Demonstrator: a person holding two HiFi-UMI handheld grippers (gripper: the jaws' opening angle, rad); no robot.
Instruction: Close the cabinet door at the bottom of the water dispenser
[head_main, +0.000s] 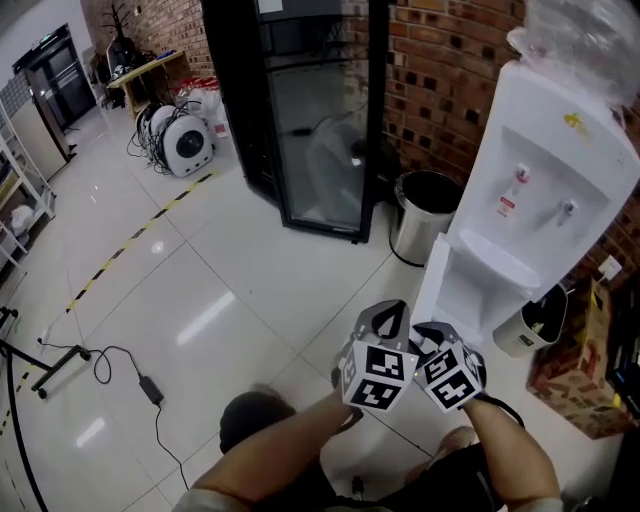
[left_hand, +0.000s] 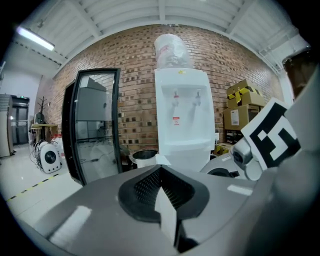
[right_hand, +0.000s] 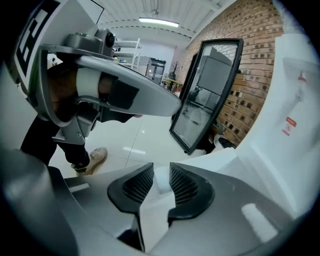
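Note:
The white water dispenser (head_main: 540, 180) stands against the brick wall, with its bottom cabinet door (head_main: 432, 275) swung out toward me. Both grippers hover side by side just in front of the door's free edge. My left gripper (head_main: 390, 315) is shut with nothing in it; in the left gripper view its pads (left_hand: 161, 170) meet, and the dispenser (left_hand: 182, 115) is straight ahead. My right gripper (head_main: 432, 330) points down at the door. In the right gripper view its jaws (right_hand: 159, 172) stand apart. The door's white top edge (right_hand: 220, 157) shows in the gap; I cannot tell whether it touches the pads.
A steel waste bin (head_main: 425, 215) and a black glass-door fridge (head_main: 320, 130) stand left of the dispenser. A white bin (head_main: 530, 325) and cardboard boxes (head_main: 585, 370) sit to its right. A cable (head_main: 130, 370) lies on the tiled floor at left.

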